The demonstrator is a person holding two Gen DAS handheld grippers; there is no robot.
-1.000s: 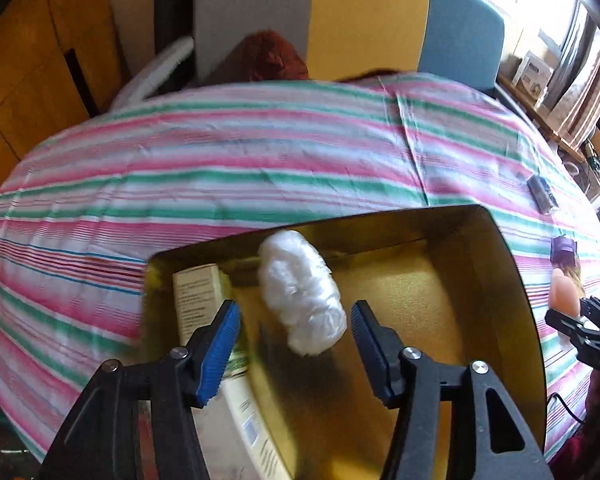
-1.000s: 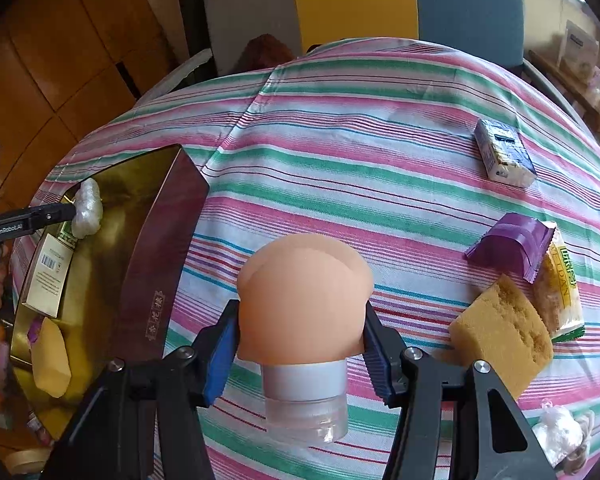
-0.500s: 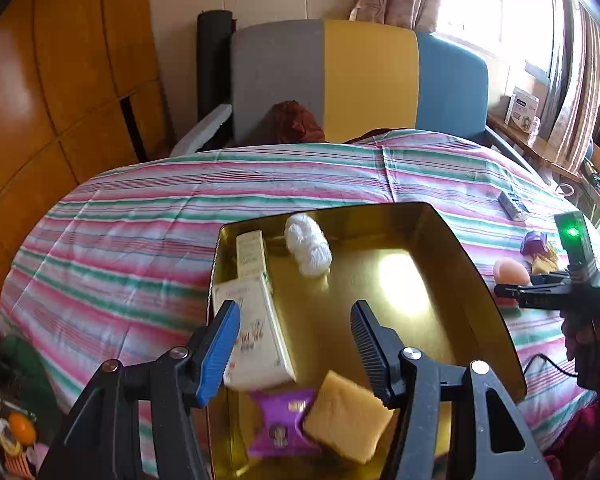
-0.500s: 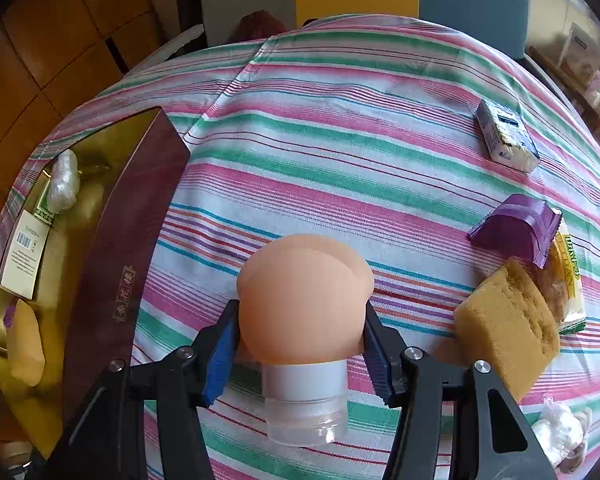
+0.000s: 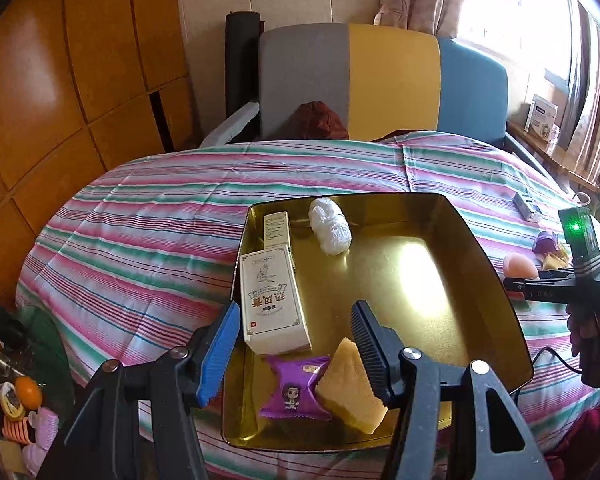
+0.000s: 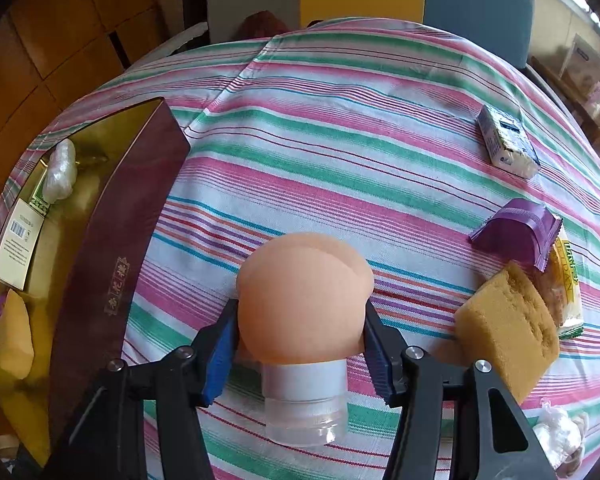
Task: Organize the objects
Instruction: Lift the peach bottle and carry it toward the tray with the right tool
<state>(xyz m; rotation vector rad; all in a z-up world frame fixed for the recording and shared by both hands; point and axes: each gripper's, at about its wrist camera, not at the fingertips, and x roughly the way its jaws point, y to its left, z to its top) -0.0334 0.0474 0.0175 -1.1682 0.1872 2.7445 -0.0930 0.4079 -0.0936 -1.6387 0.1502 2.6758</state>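
The right gripper [image 6: 300,344] is clenched on a peach-coloured sponge [image 6: 302,296], a smooth rounded egg shape with a faint curved seam near its top right. Its blue-padded fingers [image 6: 220,354] press into the sponge's lower sides. Under the sponge sits a grey collar and a clear plastic base [image 6: 305,404], which looks to be part of the same item. It hangs just above the striped tablecloth [image 6: 340,128], in the near middle of the table.

To its right lies a yellow porous sponge block [image 6: 508,328], touching a snack pack with a yellow label [image 6: 566,288] and a purple wrapper [image 6: 518,230] just beyond. Farther right and back lies a small blue-and-white carton [image 6: 506,142]. At the near right edge is a crumpled clear-wrapped item [image 6: 560,436].

To the left stands the gold tray [image 6: 148,196], its outer wall dark maroon with gold characters.

The left gripper [image 5: 294,344] is released, its jaws spread wide with nothing between them, hovering over the tray's near end [image 5: 380,438]. Inside, at the near end, a purple cartoon packet [image 5: 294,388] lies touching a yellow wedge-shaped sponge [image 5: 350,388]. Beyond them along the left wall lies a white box with red characters [image 5: 270,300], then a slimmer cream box [image 5: 276,230], and a white crinkled bundle [image 5: 330,226] at the far end. From this view, the right gripper shows at the right, past the tray.
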